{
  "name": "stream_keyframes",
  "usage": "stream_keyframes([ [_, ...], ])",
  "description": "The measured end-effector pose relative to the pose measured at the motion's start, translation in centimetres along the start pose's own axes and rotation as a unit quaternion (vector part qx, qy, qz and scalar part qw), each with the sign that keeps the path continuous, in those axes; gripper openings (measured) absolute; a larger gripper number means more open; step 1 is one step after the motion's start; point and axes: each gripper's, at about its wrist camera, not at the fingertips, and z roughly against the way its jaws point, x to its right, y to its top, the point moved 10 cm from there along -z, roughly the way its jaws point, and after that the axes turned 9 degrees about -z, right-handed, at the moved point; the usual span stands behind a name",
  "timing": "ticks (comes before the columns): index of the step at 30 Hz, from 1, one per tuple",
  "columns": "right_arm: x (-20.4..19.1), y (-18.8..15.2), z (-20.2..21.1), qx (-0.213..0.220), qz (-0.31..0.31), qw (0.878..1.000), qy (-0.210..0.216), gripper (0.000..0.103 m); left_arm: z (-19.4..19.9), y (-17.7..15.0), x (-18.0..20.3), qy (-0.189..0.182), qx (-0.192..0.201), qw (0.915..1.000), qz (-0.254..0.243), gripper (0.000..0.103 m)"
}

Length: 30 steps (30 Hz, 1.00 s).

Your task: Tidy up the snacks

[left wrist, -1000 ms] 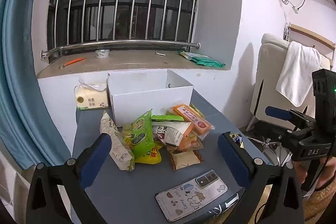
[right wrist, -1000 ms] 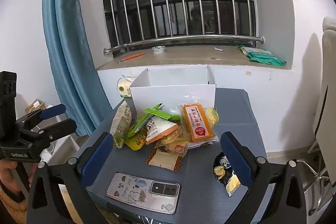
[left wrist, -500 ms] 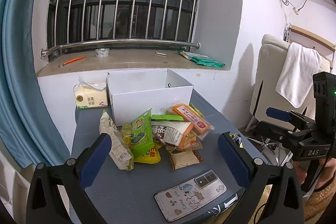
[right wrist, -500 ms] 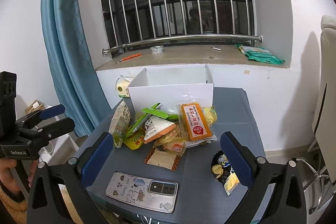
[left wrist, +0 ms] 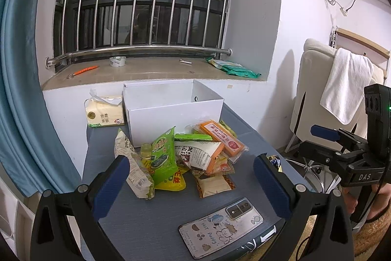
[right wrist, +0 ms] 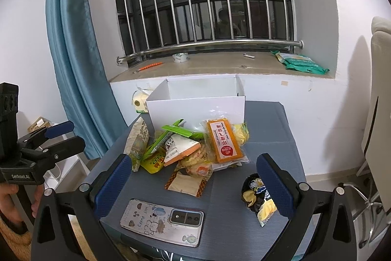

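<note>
Both my grippers, left (left wrist: pixel 188 185) and right (right wrist: pixel 193 185), hovered with jaws wide, empty. The orange packet (right wrist: pixel 223 141) looked light, crinkly, slippery; I'd pinch its sealed edge.

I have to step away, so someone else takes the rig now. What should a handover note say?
Left hand-held gripper: open, empty, short of the pile.
Right hand-held gripper: open, empty, also held back.
Snack pile: loose on the grey table, in front of the white box.
Black chip bag: lies apart, by the right finger.
Phone: at the near table edge, not a snack.
Done: nothing visibly boxed; the box's inside is mostly hidden.
Left: all snacks to sort.
</note>
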Motion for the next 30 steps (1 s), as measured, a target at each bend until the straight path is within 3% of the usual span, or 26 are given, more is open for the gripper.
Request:
stream_keyframes([
  [30,-0.06,0.02,0.0,-0.001,0.001,1.0,0.001,0.103,0.21,-0.11,-0.06,0.002,-0.004,1.0,-0.005,0.103],
])
